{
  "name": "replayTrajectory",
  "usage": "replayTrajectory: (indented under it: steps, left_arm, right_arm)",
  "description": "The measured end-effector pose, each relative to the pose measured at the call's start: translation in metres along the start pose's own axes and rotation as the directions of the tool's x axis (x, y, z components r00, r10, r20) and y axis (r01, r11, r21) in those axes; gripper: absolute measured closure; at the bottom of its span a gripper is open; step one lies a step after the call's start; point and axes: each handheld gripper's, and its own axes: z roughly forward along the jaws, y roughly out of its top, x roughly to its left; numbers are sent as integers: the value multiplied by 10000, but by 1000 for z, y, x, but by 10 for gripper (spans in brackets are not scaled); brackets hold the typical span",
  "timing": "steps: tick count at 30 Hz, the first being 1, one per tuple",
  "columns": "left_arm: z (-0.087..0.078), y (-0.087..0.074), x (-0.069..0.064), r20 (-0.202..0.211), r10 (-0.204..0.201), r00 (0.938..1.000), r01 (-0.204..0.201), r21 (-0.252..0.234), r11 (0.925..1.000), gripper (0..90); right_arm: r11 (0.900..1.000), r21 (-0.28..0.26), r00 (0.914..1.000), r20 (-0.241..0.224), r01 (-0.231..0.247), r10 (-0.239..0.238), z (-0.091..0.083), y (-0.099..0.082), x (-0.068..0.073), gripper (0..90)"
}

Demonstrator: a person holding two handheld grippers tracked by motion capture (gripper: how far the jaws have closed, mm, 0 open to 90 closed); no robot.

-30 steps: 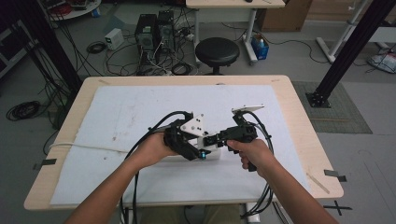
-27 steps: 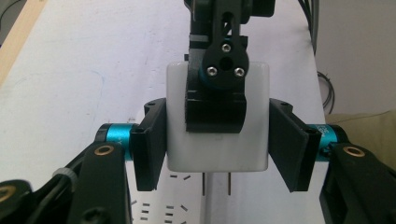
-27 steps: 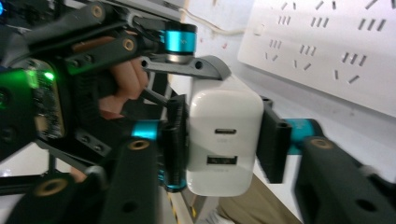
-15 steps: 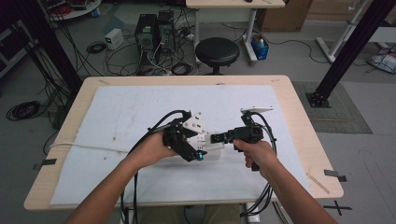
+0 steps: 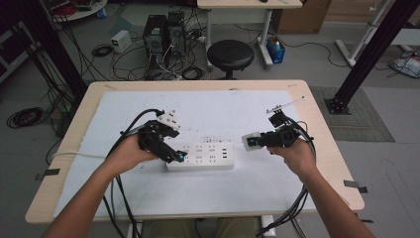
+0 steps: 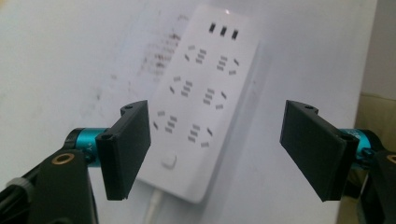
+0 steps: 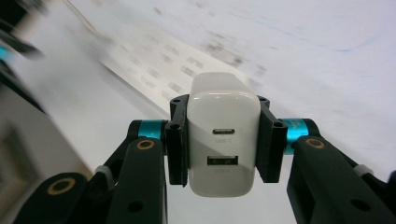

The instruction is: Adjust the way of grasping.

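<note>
A white power strip (image 5: pixel 200 156) is seen lying flat on the white sheet (image 5: pixel 223 111) that covers the tabletop (image 5: pixel 322 148), between the two hands. The left gripper (image 5: pixel 176 156) is held at the strip's left end, just above it; in the left gripper view its fingers (image 6: pixel 126 149) are seen spread apart over the switch end of the strip (image 6: pixel 201 107), with nothing pressed between them. Its fingers have just been opening. The right gripper (image 5: pixel 250 142) is held above the sheet, to the right of the strip and apart from it. Its fingers (image 7: pixel 176 140) are clamped on both sides of a white charger (image 7: pixel 223 147), whose two ports are turned toward the camera.
</note>
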Motion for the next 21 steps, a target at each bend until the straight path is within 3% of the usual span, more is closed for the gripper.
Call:
replayTrajectory:
  steps: [3, 8, 9, 11, 12, 14, 15, 16, 17, 18, 19, 20, 21]
  left_arm:
    - [-8, -10, 8, -397, -250, 9989, 263, 333, 9991, 246]
    - [-24, -23, 19, -741, -322, 9967, 379, 774, 9963, 246]
    - [-27, -26, 21, -714, -269, 9971, 333, 908, 9953, 246]
    - [-30, -33, 21, -805, 305, 9963, -207, 1203, 9925, 246]
    - [-31, -35, 21, -804, 380, 9960, -264, 1408, 9897, 245]
    - [-33, -39, 22, -853, 292, 9959, -140, 1737, 9847, 246]
    - [-33, -39, 22, -853, 292, 9959, -140, 1737, 9847, 246]
    - [-36, -42, 25, -1009, 104, 9948, 96, 1957, 9806, 246]
    - [-36, -42, 25, -1009, 104, 9948, 96, 1957, 9806, 246]
    - [-37, -44, 26, -1077, -57, 9942, 260, 1889, 9817, 246]
    - [-40, -46, 28, -1257, -67, 9921, 308, 1908, 9811, 246]
    - [-40, -46, 28, -1257, -67, 9921, 308, 1908, 9811, 246]
    - [-43, -49, 28, -1419, -99, 9898, 373, 1914, 9808, 245]
  right_arm:
    - [9962, 426, 9942, 740, 755, -785, -7, 3, 0, 620]
    - [9829, 1096, 9785, 1278, 1482, -1618, -16, 4, -5, 620]
    - [9769, 1274, 9733, 1320, 1713, -1879, -17, 4, -6, 620]
    - [9625, 1684, 9618, 1374, 2129, -2368, -21, 5, -6, 620]
    - [9549, 1887, 9549, 1466, 2294, -2583, -23, 5, -6, 620]
    - [9368, 2208, 9437, 1306, 2713, -3041, -27, 6, -8, 620]
    - [9368, 2208, 9437, 1306, 2713, -3041, -27, 6, -8, 620]
    - [9145, 2650, 9308, 1190, 3056, -3456, -32, 7, -9, 620]
    - [9145, 2650, 9308, 1190, 3056, -3456, -32, 7, -9, 620]
    - [9065, 2803, 9252, 1213, 3157, -3597, -33, 8, -10, 620]
    - [8900, 3158, 9148, 1274, 3288, -3832, -35, 8, -10, 620]
    - [8900, 3158, 9148, 1274, 3288, -3832, -35, 8, -10, 620]
    - [8770, 3439, 9053, 1398, 3356, -4012, -35, 8, -9, 620]
